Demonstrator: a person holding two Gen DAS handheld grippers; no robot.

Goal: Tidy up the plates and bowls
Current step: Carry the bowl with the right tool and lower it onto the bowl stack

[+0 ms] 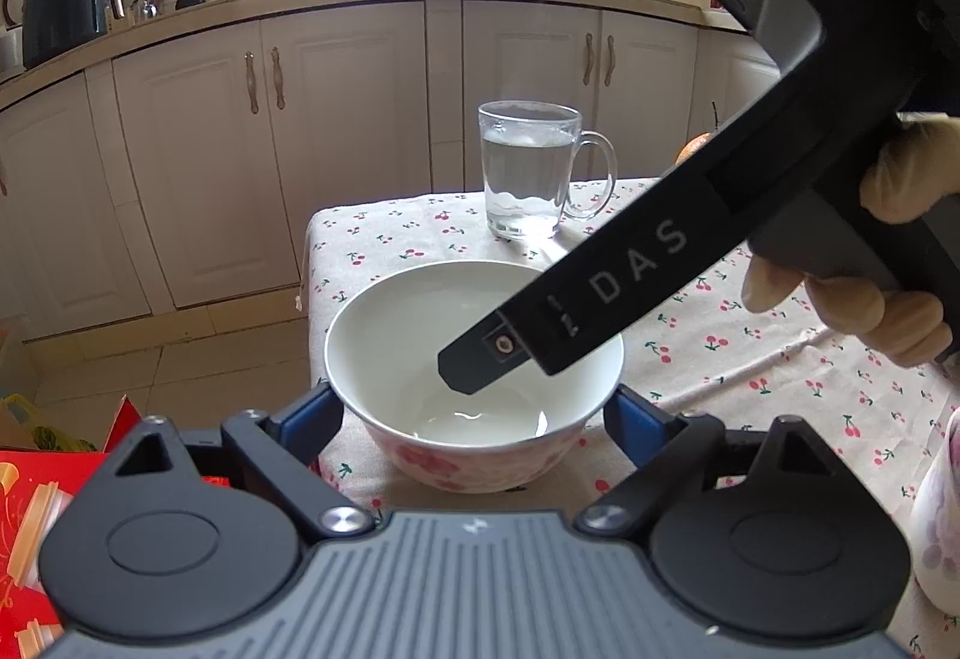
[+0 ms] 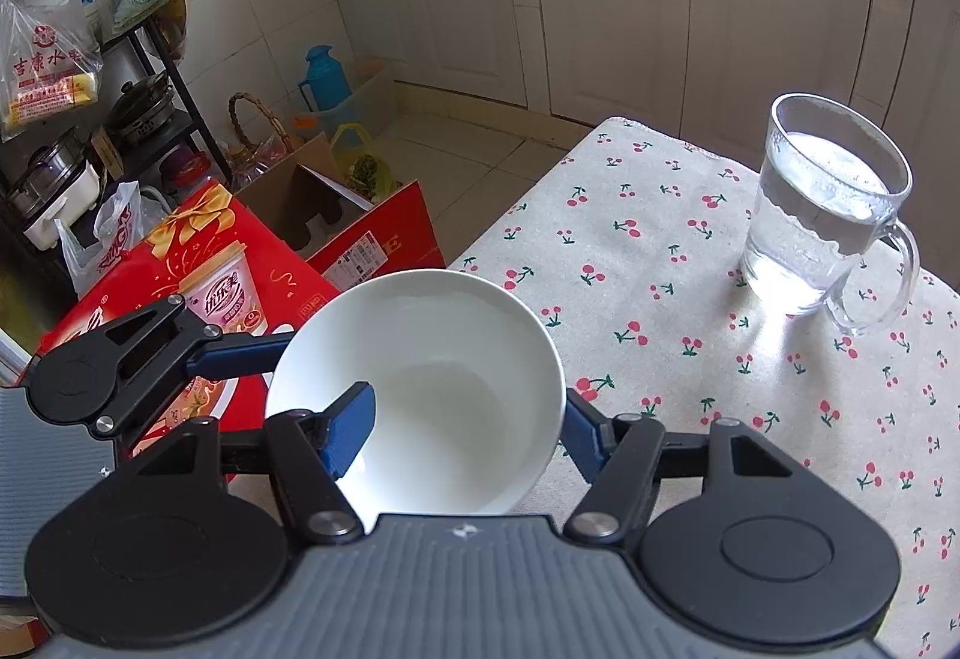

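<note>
One bowl (image 1: 474, 359), one glass mug (image 1: 531, 170), two tongs (image 1: 474, 419) (image 2: 465, 440).

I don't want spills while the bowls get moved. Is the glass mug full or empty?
Partly full: the glass mug stands upright on the tablecloth, with clear water reaching most of the way up, below the rim.

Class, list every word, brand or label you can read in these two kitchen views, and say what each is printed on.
"DAS": white letters on the right tool's black finger.
"吉康水": red characters on the hanging plastic bag; the smaller lines below are blurred.
"优乐美": on the cup pictured on the red gift box.
White label on the red carton: too small to read.
</note>
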